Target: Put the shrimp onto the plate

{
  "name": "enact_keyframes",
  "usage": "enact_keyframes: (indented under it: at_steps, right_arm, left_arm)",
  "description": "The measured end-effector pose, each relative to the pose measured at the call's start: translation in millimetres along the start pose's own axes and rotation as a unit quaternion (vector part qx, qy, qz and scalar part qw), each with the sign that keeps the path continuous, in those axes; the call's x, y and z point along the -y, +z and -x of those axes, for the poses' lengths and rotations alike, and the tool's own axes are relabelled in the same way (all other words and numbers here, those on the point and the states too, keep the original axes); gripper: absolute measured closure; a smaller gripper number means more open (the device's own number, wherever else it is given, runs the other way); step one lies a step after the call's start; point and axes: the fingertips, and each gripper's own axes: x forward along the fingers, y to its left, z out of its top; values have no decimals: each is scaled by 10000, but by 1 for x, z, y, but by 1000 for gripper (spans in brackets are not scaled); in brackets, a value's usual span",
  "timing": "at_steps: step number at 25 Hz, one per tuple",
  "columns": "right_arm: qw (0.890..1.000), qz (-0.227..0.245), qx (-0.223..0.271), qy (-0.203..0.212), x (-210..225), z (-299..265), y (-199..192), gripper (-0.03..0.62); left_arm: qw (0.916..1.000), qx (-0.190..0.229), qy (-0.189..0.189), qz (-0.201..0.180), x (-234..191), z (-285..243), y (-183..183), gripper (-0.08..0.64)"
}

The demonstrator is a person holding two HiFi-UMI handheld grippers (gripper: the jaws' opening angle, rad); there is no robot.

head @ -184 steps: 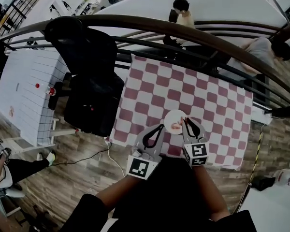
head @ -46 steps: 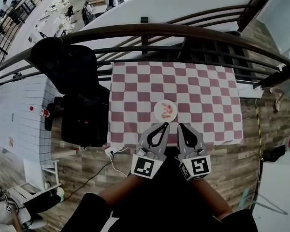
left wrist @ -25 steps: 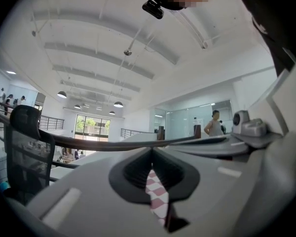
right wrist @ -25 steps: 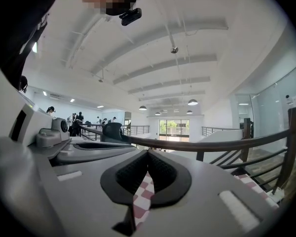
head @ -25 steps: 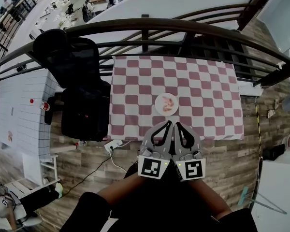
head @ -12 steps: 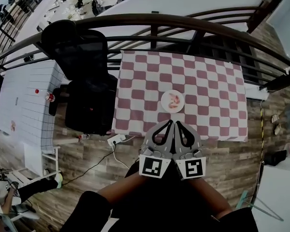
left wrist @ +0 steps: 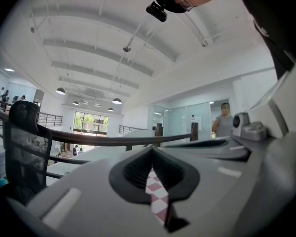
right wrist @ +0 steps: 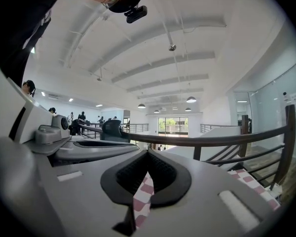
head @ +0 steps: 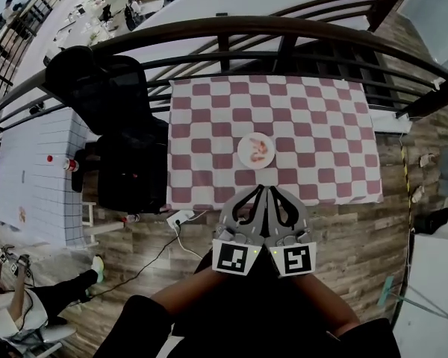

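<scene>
**A:** Starting from the left, what was there?

**B:** A black chair (head: pixel 127 148) stood at the bench's (head: pixel 209 125) 9 o'clock edge. The bench wore a red-and-white checked cloth (head: pixel 321 125).

**A:** And the shrimp?

**B:** The shrimp (head: pixel 259 149) lay on the white plate (head: pixel 241 156), close to its middle, and the plate sat near the centre of the bench. It was too small in the head view to count pieces. By how things lay, I'd judge the task finished.

**A:** If it had needed lifting again, how would it have handled?

**B:** My guess is that it was light, curved and somewhat soft, with a slick skin. I'd have pinched it across the thick middle of the body rather than the thin tail. A gentle squeeze would have kept it from squirting out or bruising.

**A:** Now the claws, left one first.

**B:** The left claw (head: pixel 258 192) hung at the plate's 6 o'clock, off the bench's near edge. Its jaws were clenched to a thin slit, with only checked cloth visible through it. Nothing was held.

**A:** And the right?

**B:** The right claw (head: pixel 274 194) sat pressed against the left one's 3 o'clock side. It was likewise clenched and empty, touching neither plate nor shrimp.
</scene>
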Motion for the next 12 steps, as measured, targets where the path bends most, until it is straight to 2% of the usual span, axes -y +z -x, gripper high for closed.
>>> enact_keyframes:
  at_steps: [12]
  right_arm:
    - [9995, -107, -67, -305, 32, 11, -8, 595]
  left_arm:
    - [9995, -63, -307, 34, 27, -22, -5, 551]
